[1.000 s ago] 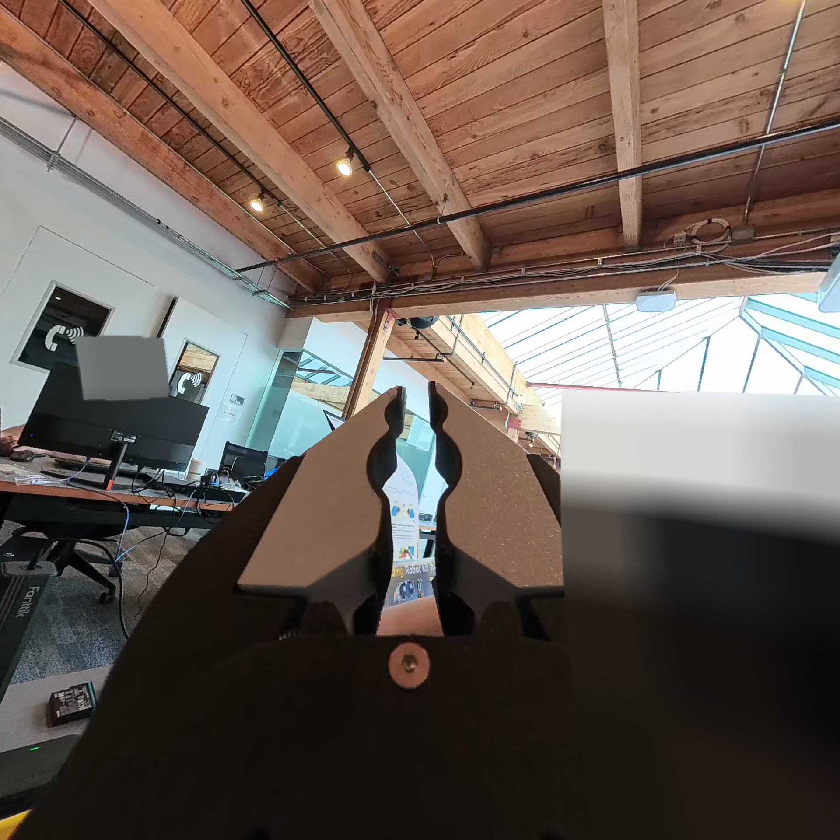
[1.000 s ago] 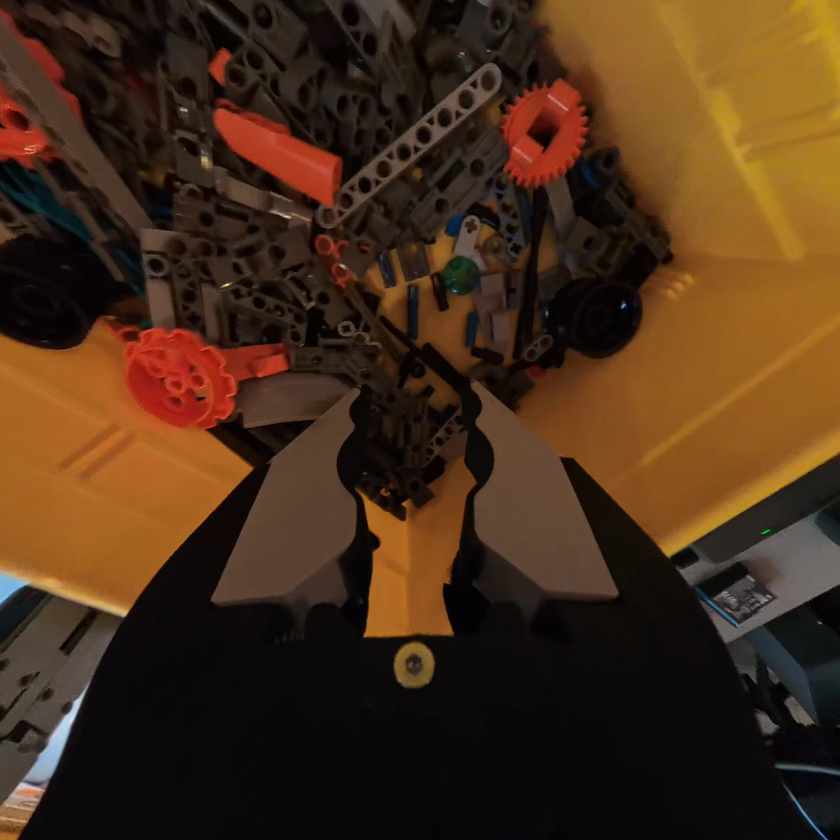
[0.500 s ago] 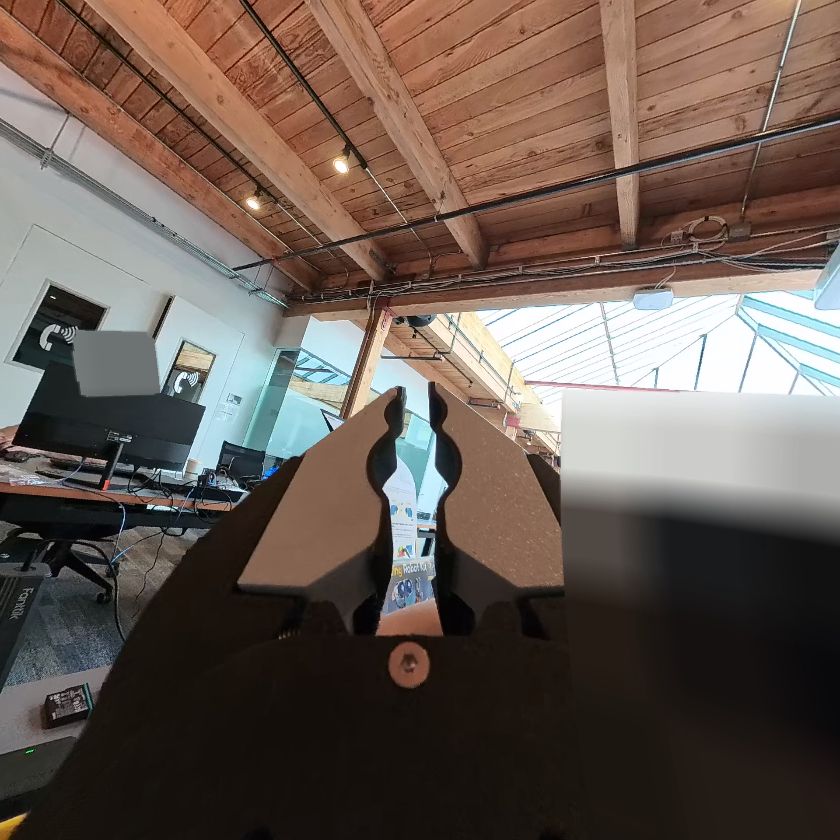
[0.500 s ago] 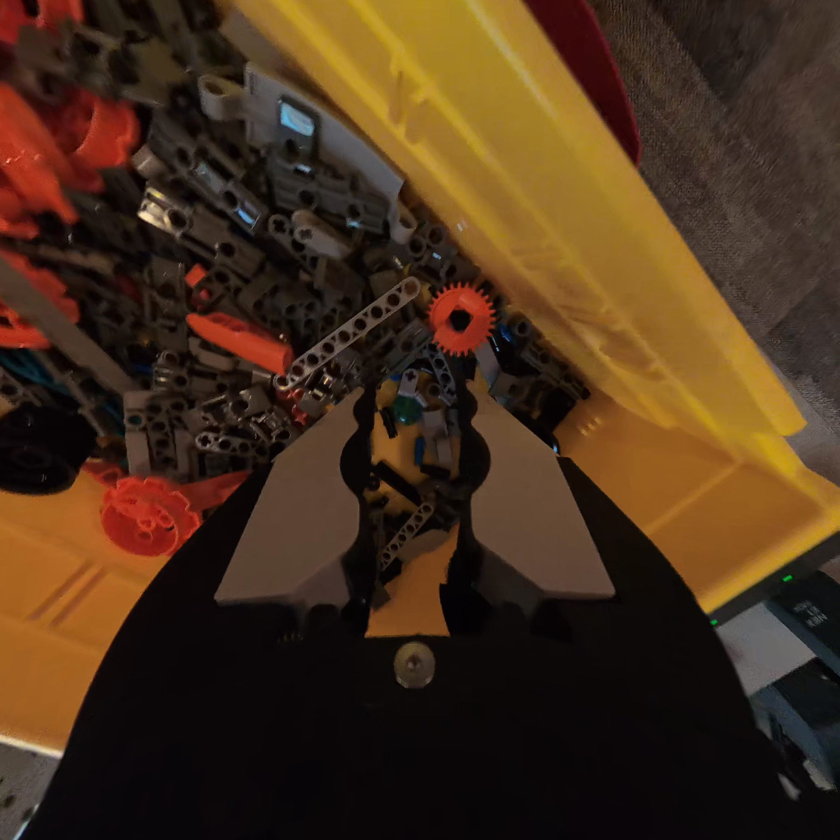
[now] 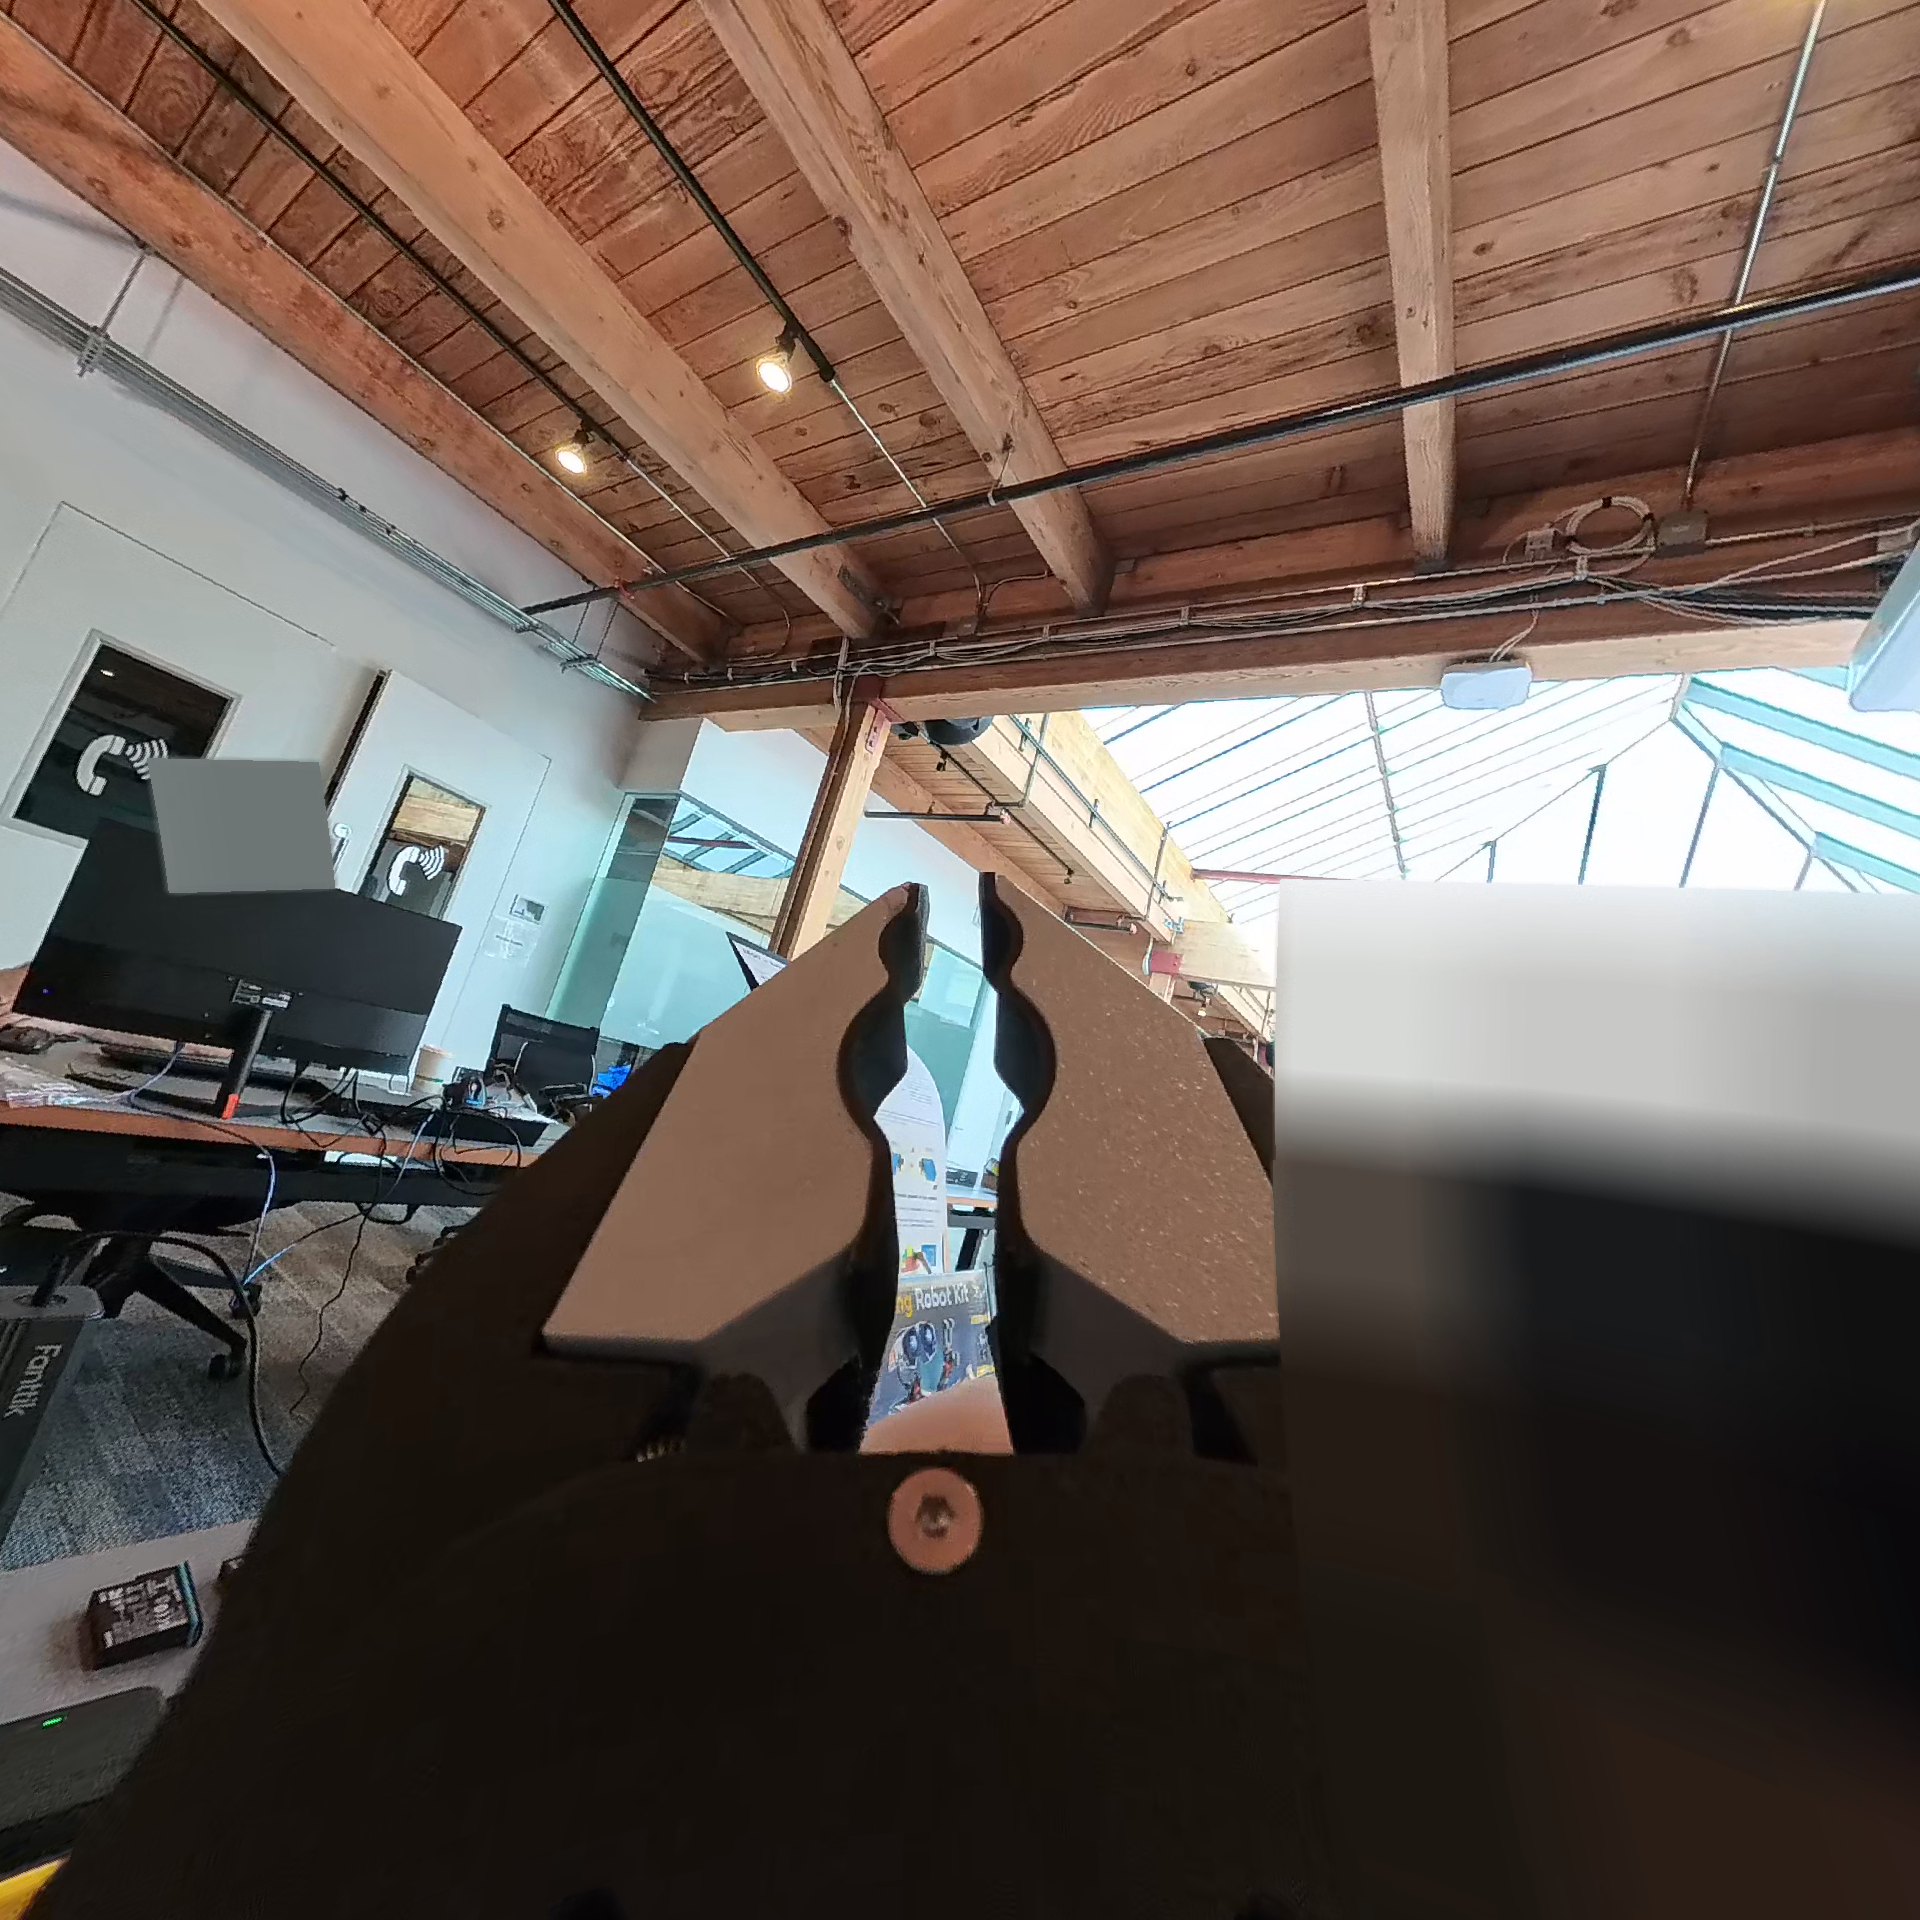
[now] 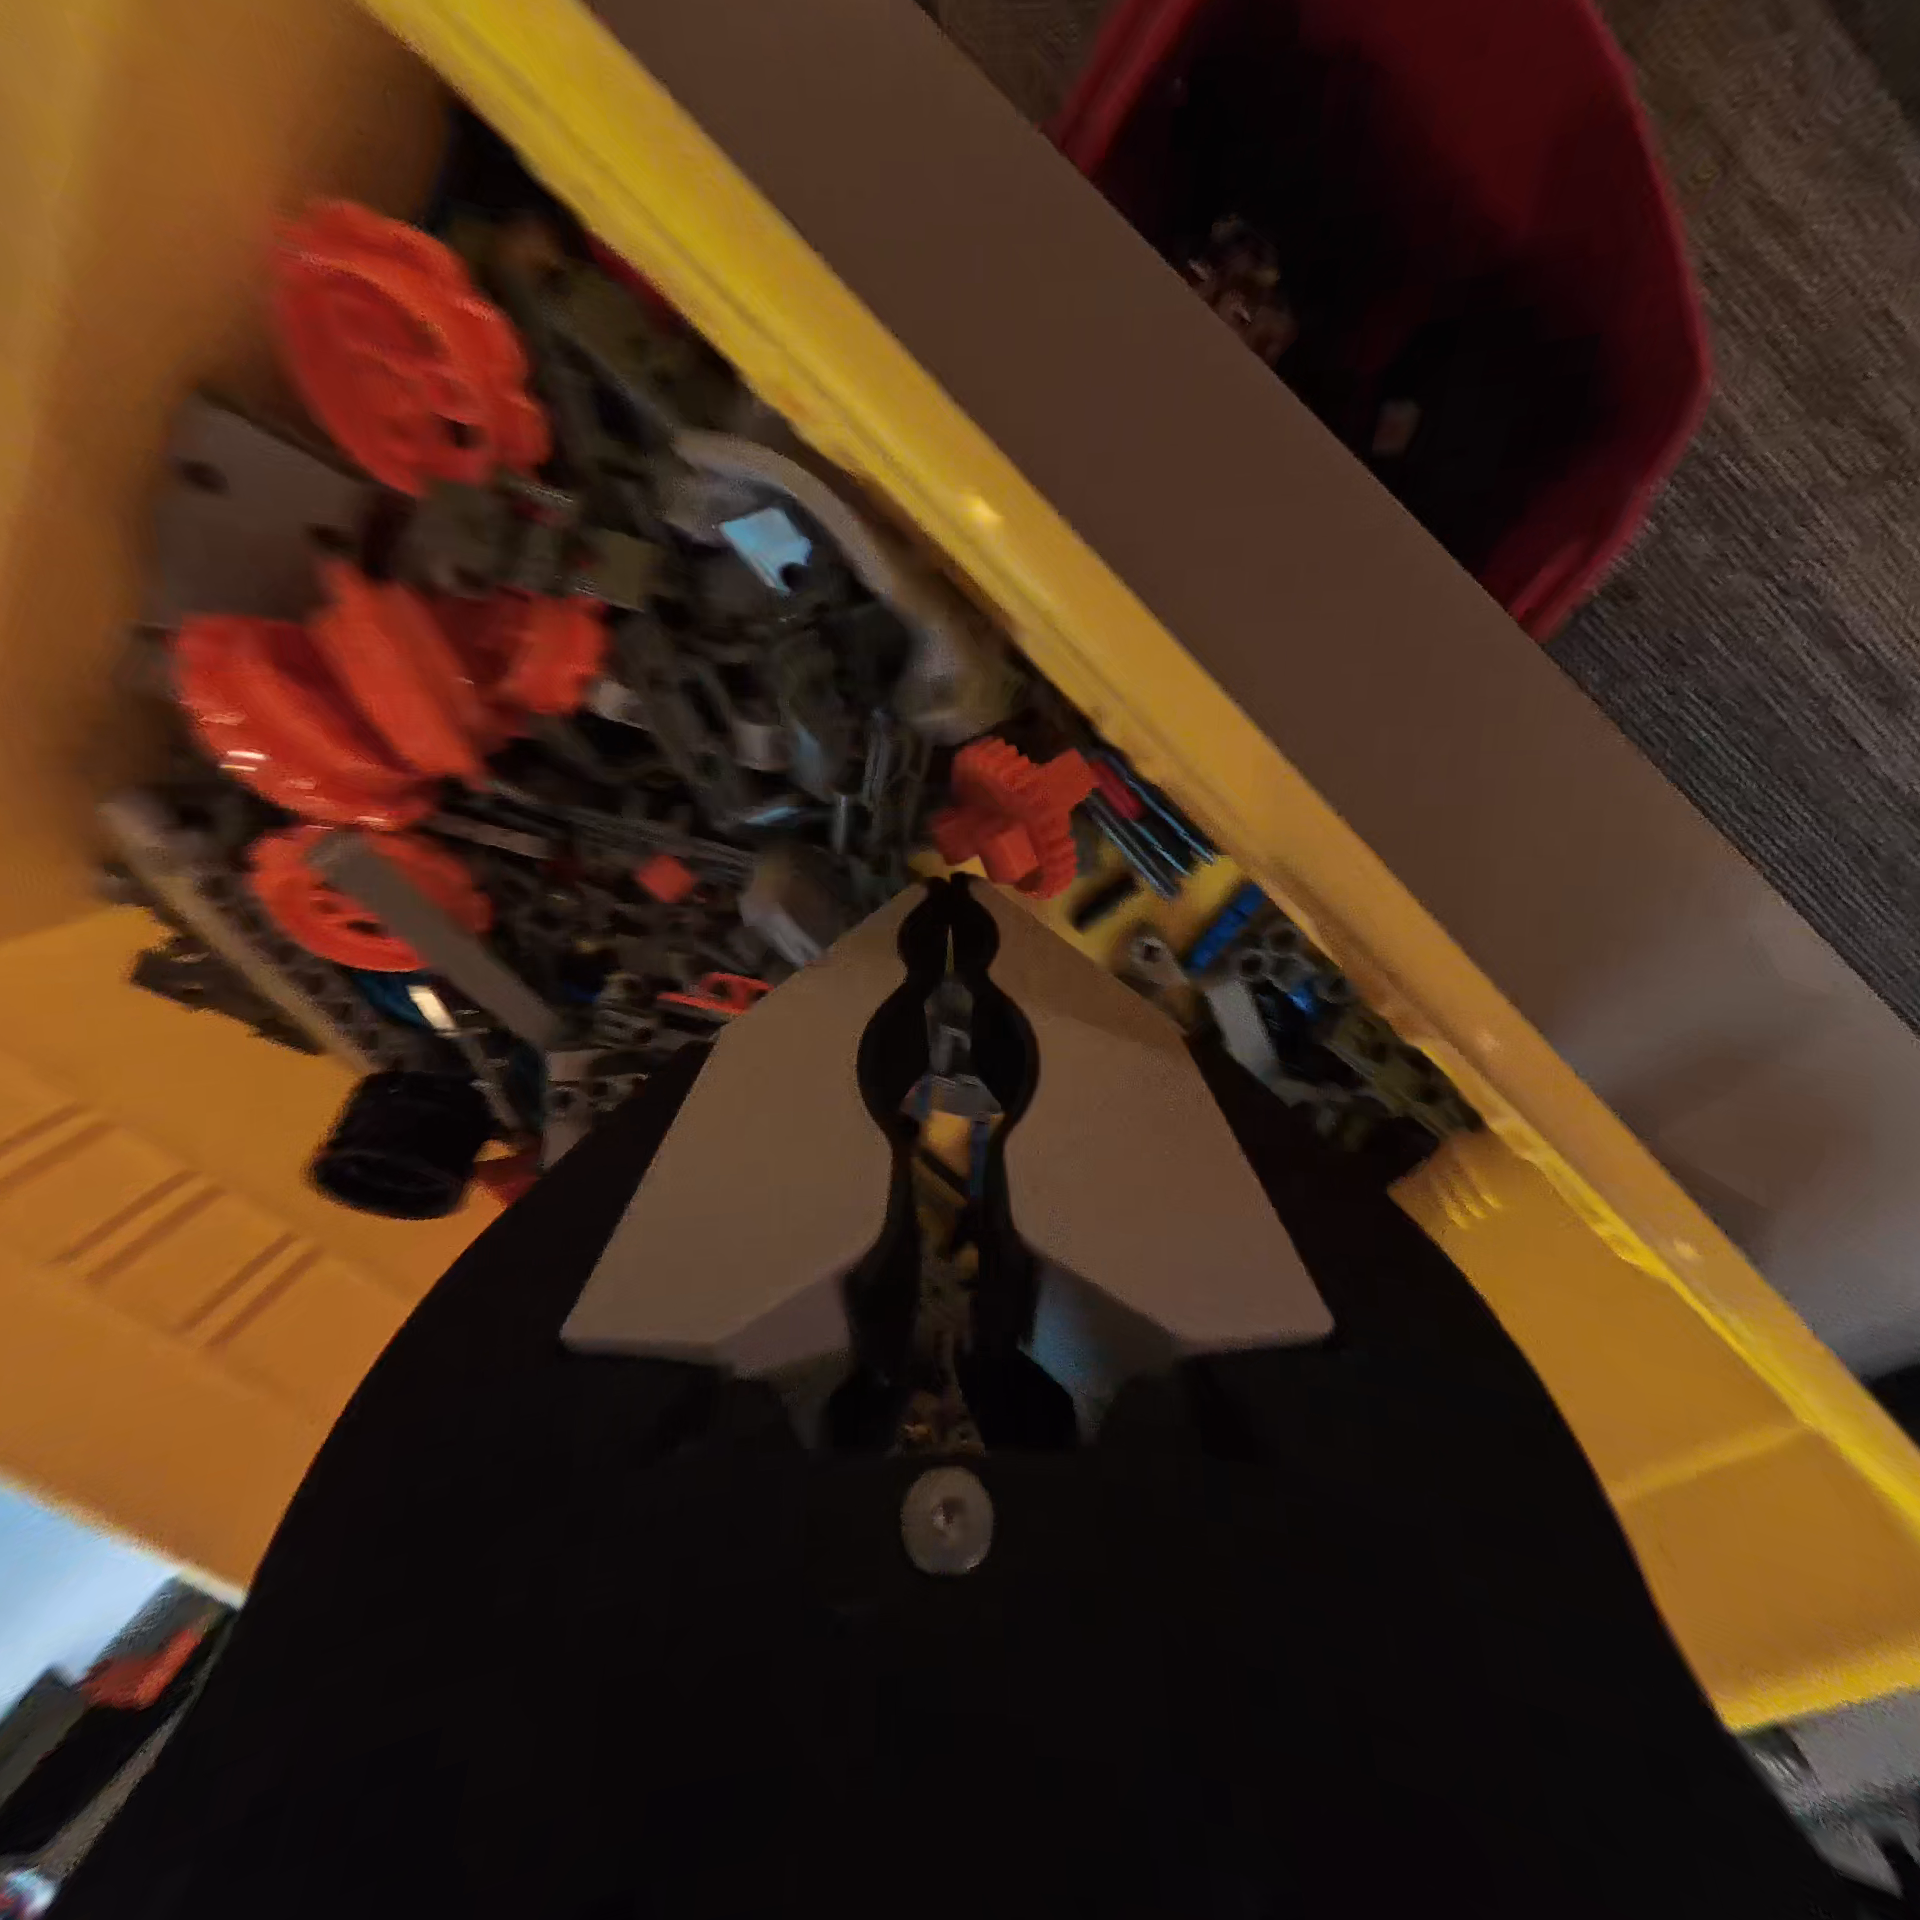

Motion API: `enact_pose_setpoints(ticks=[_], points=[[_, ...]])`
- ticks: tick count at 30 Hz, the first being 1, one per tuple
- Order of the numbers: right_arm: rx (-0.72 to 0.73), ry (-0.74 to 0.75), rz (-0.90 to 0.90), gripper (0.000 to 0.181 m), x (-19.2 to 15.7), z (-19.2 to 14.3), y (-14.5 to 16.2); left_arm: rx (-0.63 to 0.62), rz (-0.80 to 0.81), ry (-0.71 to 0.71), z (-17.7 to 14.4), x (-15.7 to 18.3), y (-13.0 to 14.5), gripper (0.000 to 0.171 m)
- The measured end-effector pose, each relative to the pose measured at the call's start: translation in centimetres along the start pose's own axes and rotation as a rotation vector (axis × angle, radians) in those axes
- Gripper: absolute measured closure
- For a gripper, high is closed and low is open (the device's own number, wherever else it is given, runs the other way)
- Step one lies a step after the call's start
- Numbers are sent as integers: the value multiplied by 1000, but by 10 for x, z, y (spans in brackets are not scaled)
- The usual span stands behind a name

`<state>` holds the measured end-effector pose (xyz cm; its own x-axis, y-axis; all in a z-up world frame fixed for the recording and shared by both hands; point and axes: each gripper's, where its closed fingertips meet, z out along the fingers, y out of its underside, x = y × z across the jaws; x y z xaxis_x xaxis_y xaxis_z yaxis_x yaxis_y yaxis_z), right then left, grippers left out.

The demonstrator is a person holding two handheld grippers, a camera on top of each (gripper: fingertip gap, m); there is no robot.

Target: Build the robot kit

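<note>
My right gripper (image 6: 951,883) is over a yellow bin (image 6: 1039,582) full of grey, black and orange building parts. Its jaws are closed tip to tip, with a small thin grey piece (image 6: 951,1081) caught between the fingers. A small orange gear (image 6: 1013,805) lies just past the tips. My left gripper (image 5: 948,899) points up at the wooden ceiling. Its jaws are nearly closed, with a narrow gap and nothing between them.
Large orange gears (image 6: 395,343) and a black wheel (image 6: 400,1143) lie in the bin, blurred. A red bin (image 6: 1621,416) sits beyond the yellow one on carpet. The left wrist view shows a desk (image 5: 156,1127) with a monitor (image 5: 239,966) and a small black device (image 5: 140,1631). Spacing between my two grippers at the tips: around 40 centimetres. The black wheel (image 6: 400,1143) is about 12 centimetres from my right fingertips and 40 centimetres from my left.
My right gripper closed from wide open onto a small grey piece and pulled back and up from the parts pile, swinging right. The left gripper barely moved.
</note>
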<state>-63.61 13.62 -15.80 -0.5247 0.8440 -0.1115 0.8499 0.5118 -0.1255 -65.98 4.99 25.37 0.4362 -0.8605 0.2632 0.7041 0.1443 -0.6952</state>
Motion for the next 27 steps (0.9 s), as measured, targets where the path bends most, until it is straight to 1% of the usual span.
enact_pose_setpoints(ticks=[2,3,5,8,9,10,11,12,14,15,16,17,18,19,20,21,23,24,25,27], points=[[14,-56,4,181,-18,-5,-5,2,0,1,0,0,0,164],[-7,-74,-9,181,-26,-6,-2,2,0,1,0,0,-1,164],[-29,-47,-44,181,-32,-6,6,5,-3,1,-1,0,-2,164],[2,-144,5,181,-57,-6,12,12,0,4,-3,2,-4,164],[-2,-181,9,181,-68,-5,17,15,3,4,-3,2,-5,164],[-16,-186,-7,180,-73,-3,23,20,5,5,-4,3,-6,164],[-34,-148,-35,174,-71,-3,31,23,5,6,-4,3,-7,164],[-36,-73,-70,172,-62,-6,35,26,4,7,-5,3,-8,164],[52,102,-104,163,-35,-20,32,31,2,10,-5,4,-8,164],[119,137,-88,155,-25,-29,28,32,1,12,-5,4,-8,165],[195,134,-50,148,-20,-36,22,30,1,12,-4,4,-8,165],[253,115,1,134,-16,-40,19,28,2,11,-4,4,-7,165],[270,97,52,120,-12,-39,20,26,3,11,-4,4,-7,164],[256,88,91,110,-8,-35,23,25,3,10,-3,3,-6,164],[239,80,115,102,-7,-27,25,24,2,10,-3,3,-6,164],[225,64,135,97,-10,-19,25,23,0,10,-3,3,-6,164],[221,18,182,97,-24,-3,21,25,-1,12,-4,3,-7,164],[225,-14,195,100,-34,2,18,29,0,12,-4,3,-7,165],[220,-15,203,104,-40,7,16,32,3,11,-5,4,-8,165],[181,39,219,109,-40,15,18,36,8,9,-5,4,-9,164]])
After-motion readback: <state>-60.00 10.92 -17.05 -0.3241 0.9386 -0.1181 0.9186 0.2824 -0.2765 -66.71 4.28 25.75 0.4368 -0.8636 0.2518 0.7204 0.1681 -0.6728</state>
